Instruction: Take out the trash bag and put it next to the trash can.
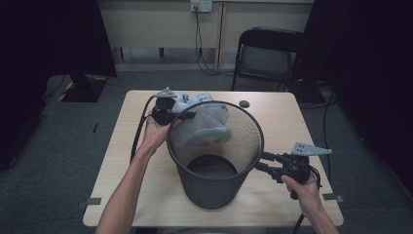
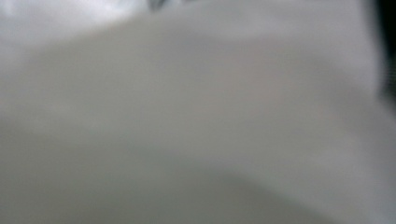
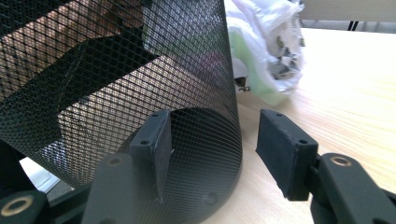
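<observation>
Fingers first: the right gripper is showing its two black pads spread wide apart, one pad sitting right against the wire-mesh bin near its base, the other hanging clear over the wooden table. From the high view, that right gripper is reaching in at the bin's right side, just under the rim, with the right hand gripping it from behind. Over on the far left side, the left gripper is sitting at the bin's rim, pressed into a crumpled translucent plastic bag that is draping over the rim's far side. Its fingers are buried in the plastic, so I cannot tell whether they are apart or together. Its own camera is giving us blurred pale plastic. The bin is standing upright, mid-table.
</observation>
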The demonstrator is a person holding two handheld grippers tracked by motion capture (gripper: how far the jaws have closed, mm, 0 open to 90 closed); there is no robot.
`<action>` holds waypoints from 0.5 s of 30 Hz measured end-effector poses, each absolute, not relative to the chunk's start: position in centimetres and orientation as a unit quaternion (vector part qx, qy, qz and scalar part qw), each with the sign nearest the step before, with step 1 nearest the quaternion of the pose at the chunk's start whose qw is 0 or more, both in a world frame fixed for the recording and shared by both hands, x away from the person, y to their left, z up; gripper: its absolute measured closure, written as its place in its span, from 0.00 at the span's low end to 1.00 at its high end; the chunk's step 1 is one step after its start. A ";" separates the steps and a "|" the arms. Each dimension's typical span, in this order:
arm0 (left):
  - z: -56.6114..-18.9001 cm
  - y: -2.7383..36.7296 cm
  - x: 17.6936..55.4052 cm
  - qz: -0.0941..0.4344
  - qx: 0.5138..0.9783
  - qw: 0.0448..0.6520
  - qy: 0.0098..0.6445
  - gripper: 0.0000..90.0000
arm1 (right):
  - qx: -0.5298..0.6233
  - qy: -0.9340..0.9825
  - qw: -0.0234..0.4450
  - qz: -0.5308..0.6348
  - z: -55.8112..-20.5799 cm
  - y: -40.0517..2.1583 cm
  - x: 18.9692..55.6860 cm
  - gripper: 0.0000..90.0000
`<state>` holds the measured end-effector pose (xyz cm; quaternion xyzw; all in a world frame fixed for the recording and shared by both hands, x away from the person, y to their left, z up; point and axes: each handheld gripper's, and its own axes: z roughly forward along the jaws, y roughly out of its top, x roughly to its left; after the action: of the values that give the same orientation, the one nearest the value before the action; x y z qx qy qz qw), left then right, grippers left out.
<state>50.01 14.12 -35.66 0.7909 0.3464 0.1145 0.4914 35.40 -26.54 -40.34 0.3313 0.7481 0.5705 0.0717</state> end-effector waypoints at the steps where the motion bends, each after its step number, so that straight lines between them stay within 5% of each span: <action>1: -35.6 13.7 50.1 0.129 0.798 0.464 0.363 0.52 | 0.332 0.748 0.072 0.570 -40.4 -26.6 35.4 0.51; 2: -35.6 13.7 50.2 0.119 0.803 0.459 0.361 0.36 | 0.333 0.748 0.071 0.570 -40.4 -26.7 35.4 0.52; 6: -35.0 14.9 49.5 0.119 0.799 0.462 0.366 0.23 | 0.334 0.746 0.072 0.572 -40.4 -26.9 35.2 0.52; 15: -34.1 17.6 48.1 0.129 0.785 0.482 0.368 0.26 | 0.335 0.746 0.073 0.571 -40.4 -26.7 35.2 0.51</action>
<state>48.05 17.64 -34.12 0.7847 0.3679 0.1285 0.4820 35.24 -26.72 -40.35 0.3350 0.7462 0.5707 0.0727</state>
